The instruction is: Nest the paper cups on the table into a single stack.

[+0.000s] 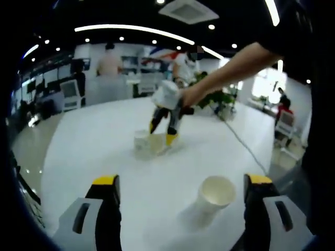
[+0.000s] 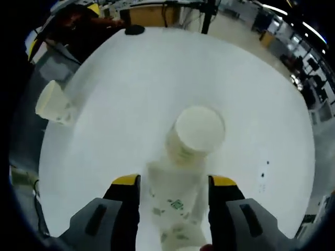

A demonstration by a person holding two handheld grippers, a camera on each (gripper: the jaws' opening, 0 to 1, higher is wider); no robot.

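Two paper cups matter: one (image 2: 175, 209) is clamped by the right gripper (image 2: 174, 194) at lower centre; another (image 1: 213, 196) lies lower right between the wide-spread left gripper (image 1: 180, 189). Light, crushable walls should be pinched gently mid-wall.

Left gripper view: low, level across white table (image 1: 104, 151) toward right gripper (image 1: 163, 135). Right gripper view: close, steeply down on table. Shared: tabletop, paper cups (image 2: 196, 136).
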